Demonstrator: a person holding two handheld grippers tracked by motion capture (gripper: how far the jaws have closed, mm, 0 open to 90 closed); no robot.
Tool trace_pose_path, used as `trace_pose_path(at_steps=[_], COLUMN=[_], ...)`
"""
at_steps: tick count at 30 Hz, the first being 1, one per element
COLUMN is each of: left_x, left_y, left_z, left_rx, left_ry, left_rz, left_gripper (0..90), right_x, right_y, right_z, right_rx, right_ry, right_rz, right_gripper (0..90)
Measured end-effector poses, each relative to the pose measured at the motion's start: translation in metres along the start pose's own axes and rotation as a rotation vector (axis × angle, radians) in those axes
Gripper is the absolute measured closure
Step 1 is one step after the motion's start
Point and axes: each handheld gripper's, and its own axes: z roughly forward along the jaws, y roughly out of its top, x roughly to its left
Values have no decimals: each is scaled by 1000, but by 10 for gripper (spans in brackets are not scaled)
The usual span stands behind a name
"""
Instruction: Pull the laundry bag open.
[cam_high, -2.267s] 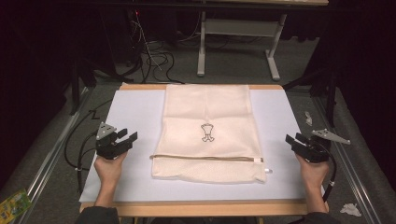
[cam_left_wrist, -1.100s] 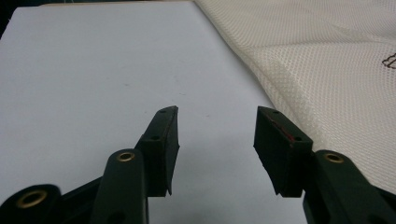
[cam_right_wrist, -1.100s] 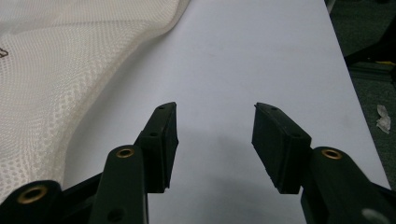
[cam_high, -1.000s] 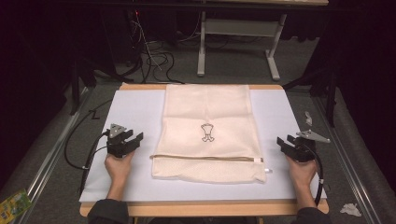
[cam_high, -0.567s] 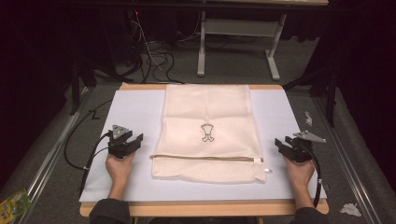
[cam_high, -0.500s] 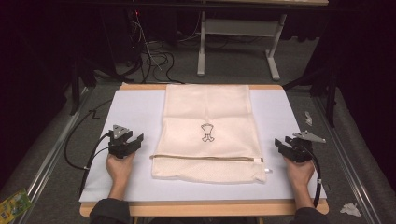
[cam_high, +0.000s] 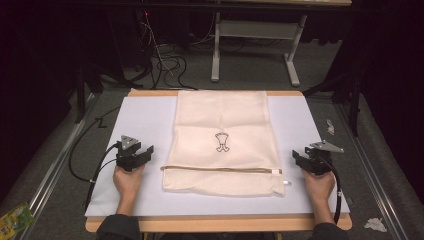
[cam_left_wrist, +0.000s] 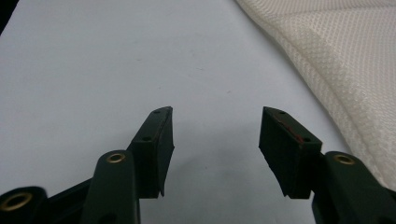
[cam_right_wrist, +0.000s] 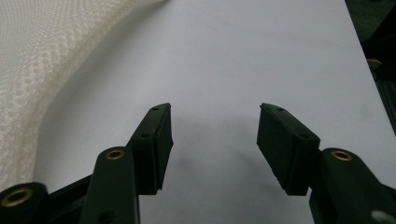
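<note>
A cream mesh laundry bag (cam_high: 222, 140) lies flat in the middle of the white table top (cam_high: 140, 120), with a small dark emblem (cam_high: 221, 142) at its centre and a zipper line (cam_high: 220, 170) near its front edge. My left gripper (cam_high: 145, 152) rests on the table just left of the bag's front corner. Its jaws have just been opening and stand apart with nothing between them (cam_left_wrist: 215, 140); the bag's edge (cam_left_wrist: 336, 70) runs to their right. My right gripper (cam_high: 297, 156) sits just right of the bag, its jaws also just opened wide and empty (cam_right_wrist: 212, 135), with the mesh (cam_right_wrist: 42, 60) at left.
The table's wooden front edge (cam_high: 215, 222) is near the person's forearms. Cables (cam_high: 90, 160) trail off the left side onto the grey floor. A table frame (cam_high: 255, 45) stands behind. Scraps lie on the floor at the lower left (cam_high: 15, 220) and lower right (cam_high: 375, 224).
Both hands have moved inward towards the bag's front corners since the earliest frame, then settled. Both grippers' jaws stand a little wider than a second ago.
</note>
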Motion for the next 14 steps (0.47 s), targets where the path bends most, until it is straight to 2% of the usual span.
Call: trace_pose_path(at_steps=[6,14], left_x=[0,0], left_y=[0,0], left_z=[0,1], left_rx=[13,14], left_ry=[0,0], left_rz=[2,-3], left_gripper=[430,424], right_x=[-1,-1], right_y=[0,0], right_z=[1,1], right_rx=[9,9], right_ry=[-5,-5], right_rz=[17,14], right_gripper=[440,434])
